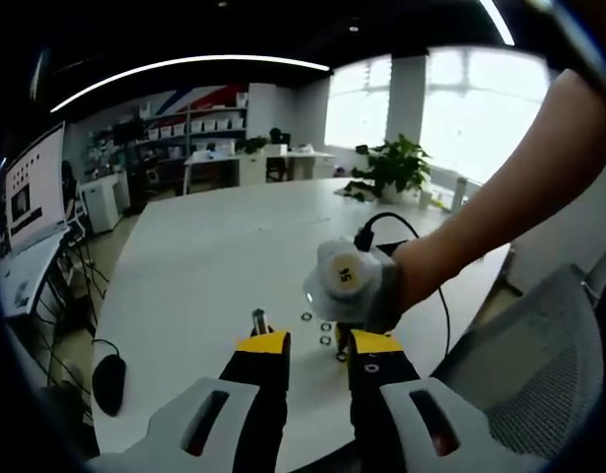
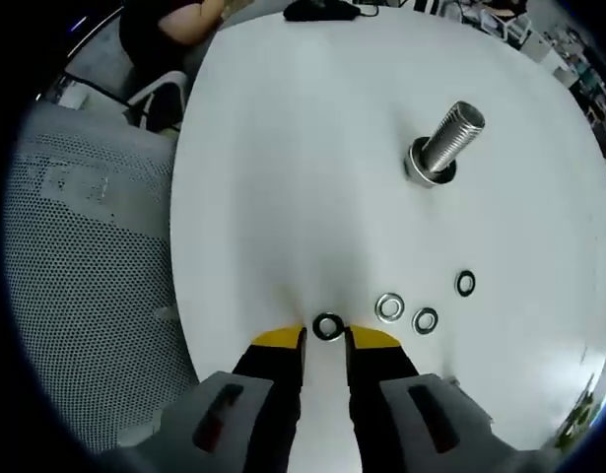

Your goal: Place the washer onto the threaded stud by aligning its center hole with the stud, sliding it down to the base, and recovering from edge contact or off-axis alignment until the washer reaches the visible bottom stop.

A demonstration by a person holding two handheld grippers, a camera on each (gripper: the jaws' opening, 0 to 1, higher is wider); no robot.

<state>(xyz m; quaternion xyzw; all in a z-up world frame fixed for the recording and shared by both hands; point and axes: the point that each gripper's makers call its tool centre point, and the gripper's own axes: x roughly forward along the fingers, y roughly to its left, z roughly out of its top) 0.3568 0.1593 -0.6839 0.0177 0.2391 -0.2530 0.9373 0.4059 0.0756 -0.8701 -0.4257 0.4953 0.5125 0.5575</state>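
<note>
A threaded steel stud point(image 2: 448, 138) stands upright on the white table point(image 2: 283, 148), with a metal ring around its foot. Several loose washers lie nearer me: one washer point(image 2: 327, 326) sits on the table right at my right gripper's point(image 2: 325, 340) yellow fingertips, which stand open on either side of it without touching. Two more washers point(image 2: 389, 307) point(image 2: 425, 319) lie just right of it and another point(image 2: 465, 283) farther right. In the left gripper view, my left gripper point(image 1: 315, 345) is open and empty, the stud point(image 1: 259, 320) just beyond its left fingertip. The right gripper point(image 1: 342, 315) points down over the washers point(image 1: 326, 326).
A grey mesh chair point(image 2: 86, 246) stands at the table's edge beside my right gripper, also the chair point(image 1: 539, 365). A black mouse point(image 1: 108, 382) lies near the table's left edge. A black cable point(image 1: 381, 222) trails behind the person's arm point(image 1: 500, 207). Desks and a plant point(image 1: 396, 168) stand beyond.
</note>
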